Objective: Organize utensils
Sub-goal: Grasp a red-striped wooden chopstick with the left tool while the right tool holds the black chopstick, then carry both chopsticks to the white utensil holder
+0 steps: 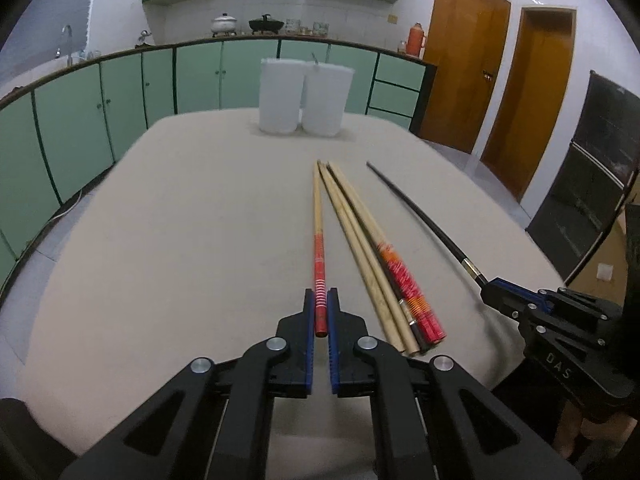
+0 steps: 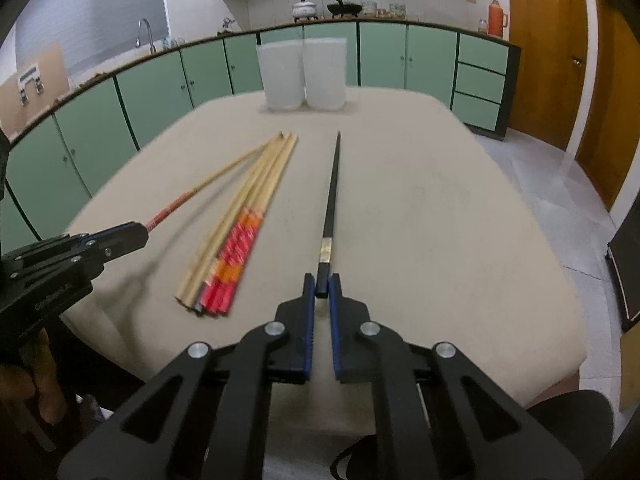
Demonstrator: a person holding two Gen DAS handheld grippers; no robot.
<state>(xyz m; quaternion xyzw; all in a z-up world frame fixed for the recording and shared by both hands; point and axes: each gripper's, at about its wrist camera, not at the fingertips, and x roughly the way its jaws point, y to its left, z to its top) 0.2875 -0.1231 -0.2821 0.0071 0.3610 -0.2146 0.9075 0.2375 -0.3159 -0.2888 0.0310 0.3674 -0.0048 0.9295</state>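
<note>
My left gripper (image 1: 321, 300) is shut on the red-patterned end of a wooden chopstick (image 1: 318, 216) that points away toward the far table edge. To its right several wooden chopsticks (image 1: 372, 256) with red and orange ends lie bunched on the beige table (image 1: 180, 220). My right gripper (image 2: 322, 284) is shut on the thick end of a black chopstick (image 2: 332, 192). The left gripper (image 2: 136, 232) with its wooden chopstick (image 2: 224, 170) shows at the left of the right wrist view. The bunch (image 2: 240, 224) lies between both grippers. Two white cylindrical holders (image 1: 304, 96) stand side by side at the far edge.
Green cabinets (image 1: 100, 112) and a counter with pots (image 1: 244, 24) and a red thermos (image 1: 416, 38) run behind the table. Wooden doors (image 1: 496, 88) are at the right. The right gripper (image 1: 504, 292) sits at the table's right near edge. A hand (image 2: 36, 380) holds the left gripper's handle.
</note>
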